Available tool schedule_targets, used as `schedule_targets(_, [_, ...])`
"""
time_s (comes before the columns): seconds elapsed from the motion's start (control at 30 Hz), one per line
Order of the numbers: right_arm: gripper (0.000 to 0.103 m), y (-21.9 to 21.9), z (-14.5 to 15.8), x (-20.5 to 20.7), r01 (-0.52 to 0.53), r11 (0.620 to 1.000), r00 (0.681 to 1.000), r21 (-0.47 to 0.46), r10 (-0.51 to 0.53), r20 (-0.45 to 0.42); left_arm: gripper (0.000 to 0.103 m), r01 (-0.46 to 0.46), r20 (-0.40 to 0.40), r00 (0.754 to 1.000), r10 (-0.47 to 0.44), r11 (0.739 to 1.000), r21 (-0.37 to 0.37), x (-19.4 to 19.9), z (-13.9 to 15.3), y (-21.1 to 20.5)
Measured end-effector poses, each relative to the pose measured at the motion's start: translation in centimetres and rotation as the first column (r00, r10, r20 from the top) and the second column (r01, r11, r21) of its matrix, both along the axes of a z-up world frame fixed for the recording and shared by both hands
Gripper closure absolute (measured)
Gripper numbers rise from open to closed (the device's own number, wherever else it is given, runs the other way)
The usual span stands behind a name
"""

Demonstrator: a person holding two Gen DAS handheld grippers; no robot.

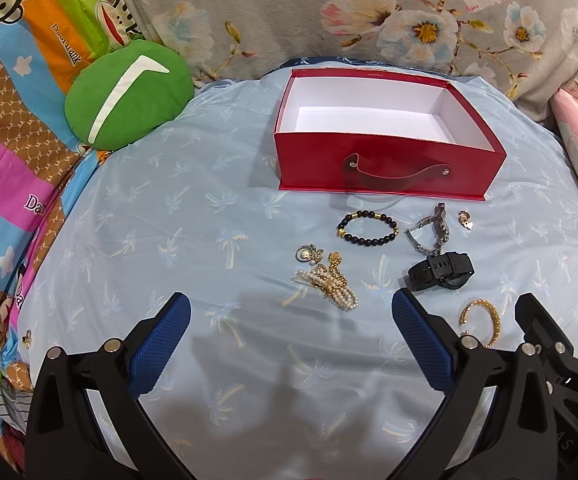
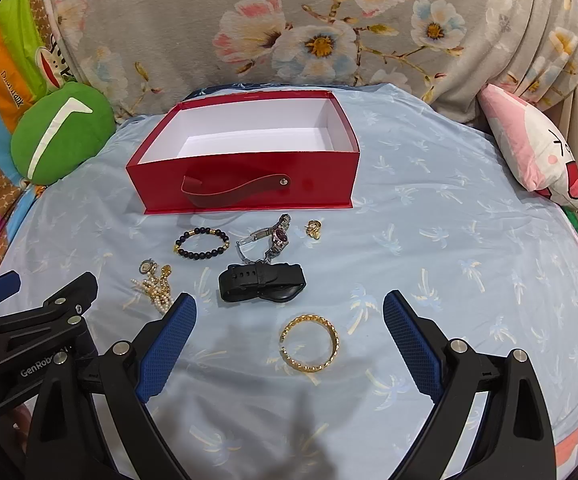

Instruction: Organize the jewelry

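Observation:
A red box (image 1: pixel 389 168) (image 2: pixel 245 176) with a white, empty inside stands open on the pale blue sheet. In front of it lie a black bead bracelet (image 1: pixel 367 226) (image 2: pixel 201 242), a silver watch (image 1: pixel 429 230) (image 2: pixel 271 240), a small gold earring (image 1: pixel 465 218) (image 2: pixel 314 229), a black watch (image 1: pixel 441 270) (image 2: pixel 263 282), a pearl and gold cluster (image 1: pixel 329 278) (image 2: pixel 157 286) and a gold bangle (image 1: pixel 483 320) (image 2: pixel 309 344). My left gripper (image 1: pixel 291 330) is open, just short of the pearls. My right gripper (image 2: pixel 289 332) is open with the bangle between its fingers.
A green round cushion (image 1: pixel 129 94) (image 2: pixel 63 134) lies at the left. A pink and white cushion (image 2: pixel 537 156) sits at the right. A floral blanket (image 1: pixel 329 12) rises behind the box. A small gold piece (image 1: pixel 27 337) lies near the sheet's left edge.

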State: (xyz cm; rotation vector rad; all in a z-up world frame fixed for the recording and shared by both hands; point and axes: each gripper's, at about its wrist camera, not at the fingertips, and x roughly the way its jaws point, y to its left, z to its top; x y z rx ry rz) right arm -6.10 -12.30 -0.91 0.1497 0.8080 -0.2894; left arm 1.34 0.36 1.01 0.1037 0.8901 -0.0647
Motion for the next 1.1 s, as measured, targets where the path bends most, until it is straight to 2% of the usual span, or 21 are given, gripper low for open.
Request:
schedule_targets(0.07, [0.010, -0.05, -0.02, -0.13, 0.000, 1.000, 1.000, 0.000, 0.000, 0.000, 0.005, 0.003, -0.002, 1.000, -0.003, 1.000, 0.029, 0.02, 0.08, 0.01])
schedule_targets(0.63, [0.010, 0.41, -0.12, -0.03, -0.004, 1.000, 1.000, 0.001, 0.004, 0.000, 0.005, 0.002, 0.000, 1.000, -0.002, 1.000, 0.029, 0.17, 0.07, 0.06])
schedule_targets(1.1, [0.010, 0.26, -0.73, -0.07, -0.027, 0.999, 1.000, 0.047, 0.028, -0.009, 0.005, 0.002, -0.009, 1.000, -0.001, 0.999, 0.032, 0.44, -0.49, 0.56])
